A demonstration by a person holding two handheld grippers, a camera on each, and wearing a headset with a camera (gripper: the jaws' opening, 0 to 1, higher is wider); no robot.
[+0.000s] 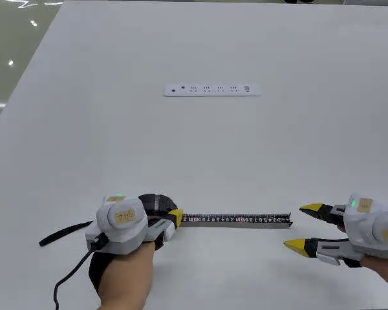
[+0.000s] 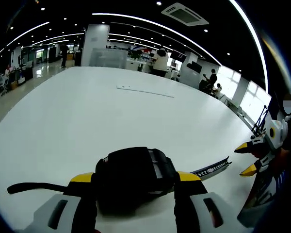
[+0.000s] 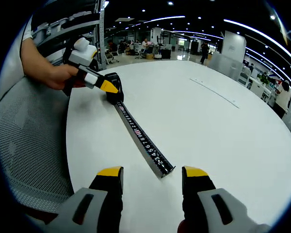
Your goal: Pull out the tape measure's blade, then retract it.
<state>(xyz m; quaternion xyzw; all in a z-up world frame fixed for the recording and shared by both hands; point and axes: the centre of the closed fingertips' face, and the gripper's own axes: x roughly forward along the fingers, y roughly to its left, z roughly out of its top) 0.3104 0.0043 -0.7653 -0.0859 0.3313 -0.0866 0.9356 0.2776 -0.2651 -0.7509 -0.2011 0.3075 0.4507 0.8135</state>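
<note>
A black tape measure case (image 1: 156, 205) rests on the white table, clamped between the yellow-tipped fingers of my left gripper (image 1: 169, 219). In the left gripper view the case (image 2: 135, 175) sits between the jaws. Its blade (image 1: 236, 219) lies pulled out flat to the right, ending in a hook (image 1: 289, 219). My right gripper (image 1: 308, 227) is open, just right of the blade's end and not touching it. In the right gripper view the blade (image 3: 141, 140) runs from the case (image 3: 114, 87) toward the open right gripper (image 3: 153, 174), with the hook (image 3: 166, 170) short of its fingers.
A white power strip (image 1: 212, 90) lies flat further back on the table (image 1: 194, 148). A black strap (image 1: 63, 234) trails left from the case, and a cable (image 1: 70, 276) hangs from the left gripper. Floor lies beyond the table's left edge.
</note>
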